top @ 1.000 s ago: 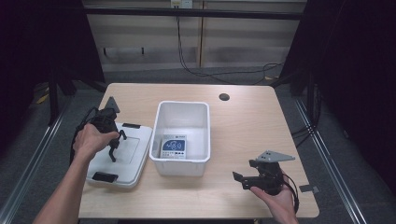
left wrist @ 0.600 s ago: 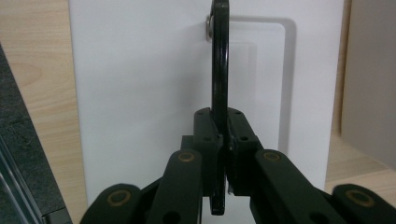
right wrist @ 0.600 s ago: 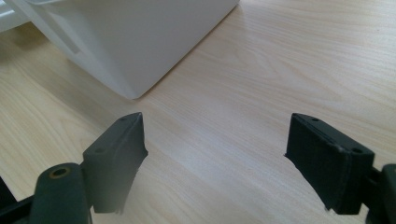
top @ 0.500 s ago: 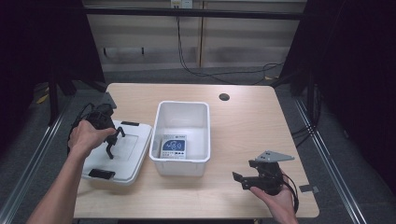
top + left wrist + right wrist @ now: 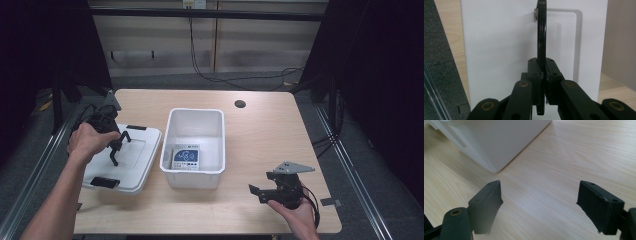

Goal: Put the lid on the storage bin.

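Note:
A white bin lid (image 5: 131,167) with a black handle (image 5: 541,37) lies at the table's left, beside an open white bin (image 5: 196,176). My left gripper (image 5: 118,146) is over the lid's middle, shut on the handle, which runs up between the jaws (image 5: 541,72) in the left gripper view. A printed white and blue packet (image 5: 185,158) lies inside the bin. My right gripper (image 5: 261,192) hovers low over the table near its front right, open with nothing between its fingers (image 5: 539,205), facing the bin's corner (image 5: 499,140).
Black latches sit at the lid's far end (image 5: 136,127) and near end (image 5: 105,182). The wooden table (image 5: 270,135) has a round cable hole (image 5: 240,104) at the back right. A dark floor and a metal rail (image 5: 434,95) border the table's left.
My left gripper, gripping the handle, has shifted a little to the left, and the lid has shifted with it. The right gripper has stayed in place.

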Tool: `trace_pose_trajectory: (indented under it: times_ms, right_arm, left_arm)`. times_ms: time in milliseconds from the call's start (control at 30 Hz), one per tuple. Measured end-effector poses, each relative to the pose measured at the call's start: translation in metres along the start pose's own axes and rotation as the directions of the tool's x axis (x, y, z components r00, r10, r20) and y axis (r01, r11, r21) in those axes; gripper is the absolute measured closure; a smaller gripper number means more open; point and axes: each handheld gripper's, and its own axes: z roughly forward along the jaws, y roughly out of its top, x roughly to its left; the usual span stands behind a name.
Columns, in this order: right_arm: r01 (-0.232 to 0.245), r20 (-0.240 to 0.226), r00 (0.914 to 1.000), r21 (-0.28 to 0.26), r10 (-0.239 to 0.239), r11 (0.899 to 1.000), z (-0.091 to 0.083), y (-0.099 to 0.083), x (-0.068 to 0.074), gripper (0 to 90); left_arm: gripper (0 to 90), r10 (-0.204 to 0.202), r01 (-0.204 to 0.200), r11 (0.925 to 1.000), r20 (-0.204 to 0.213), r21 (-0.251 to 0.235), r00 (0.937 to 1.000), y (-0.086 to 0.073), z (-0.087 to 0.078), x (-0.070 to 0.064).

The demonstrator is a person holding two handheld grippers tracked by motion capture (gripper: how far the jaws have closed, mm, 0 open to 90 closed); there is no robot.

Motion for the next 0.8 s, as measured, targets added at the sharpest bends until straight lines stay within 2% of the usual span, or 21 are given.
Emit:
trace_pose_trajectory:
  times_ms: [300, 400, 800]
  right_arm:
    - [-0.002, 0.000, 1.0000, 0.002, 0.002, 1.000, 0.000, 0.000, 0.000, 19.1]
    - [-0.002, 0.001, 1.0000, 0.002, 0.002, 1.000, 0.000, 0.000, 0.000, 19.1]
    - [-0.001, 0.001, 1.0000, 0.005, 0.001, 1.000, 0.000, 0.000, 0.000, 19.1]
  left_arm:
    - [85.0, 0.021, -0.021, 0.9998, 0.005, 0.006, 0.9998, -0.001, -0.007, 0.001]
    - [85.0, 0.015, -0.015, 0.9999, 0.008, -0.004, 0.9999, -0.001, -0.011, 0.001]
    - [84.9, 0.036, -0.036, 0.9986, 0.013, -0.039, 0.9993, -0.002, -0.034, 0.002]
